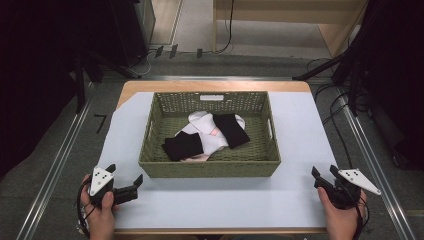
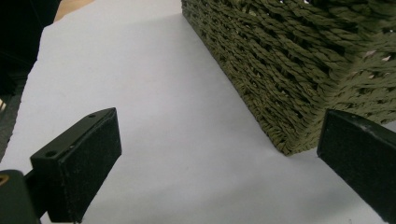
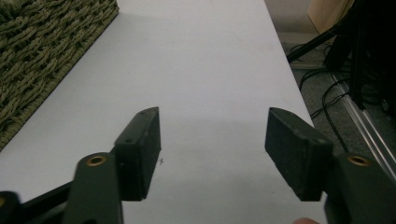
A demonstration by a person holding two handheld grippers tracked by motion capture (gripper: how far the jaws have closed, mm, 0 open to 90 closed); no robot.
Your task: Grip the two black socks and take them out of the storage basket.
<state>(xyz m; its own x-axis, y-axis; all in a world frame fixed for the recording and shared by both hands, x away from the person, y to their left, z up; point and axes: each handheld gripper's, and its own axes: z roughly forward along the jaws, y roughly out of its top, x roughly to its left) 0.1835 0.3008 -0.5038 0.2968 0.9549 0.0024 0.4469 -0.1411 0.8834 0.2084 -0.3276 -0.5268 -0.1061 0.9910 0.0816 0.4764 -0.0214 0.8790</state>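
Note:
A green woven basket [image 1: 210,168] stands in the middle of the white table [image 1: 210,200]. Inside it lie black socks [image 1: 183,146] and white-and-pink socks [image 1: 213,141], loosely piled. My left gripper [image 1: 124,179] rests at the table's near left corner, held by a hand, jaws wide open and empty. The left gripper view shows it [image 2: 215,154] aimed past the basket's near left corner [image 2: 289,79]. Held at the near right corner, my right gripper [image 1: 325,173] is open over bare table, nothing between its jaws [image 3: 212,147]. The basket's side [image 3: 42,56] appears at the left in the right gripper view.
Black stands and cables [image 1: 345,90] crowd the floor to the right of the table. A metal rail [image 1: 65,150] runs along the left side. A wooden bench [image 1: 290,20] stands behind the table.

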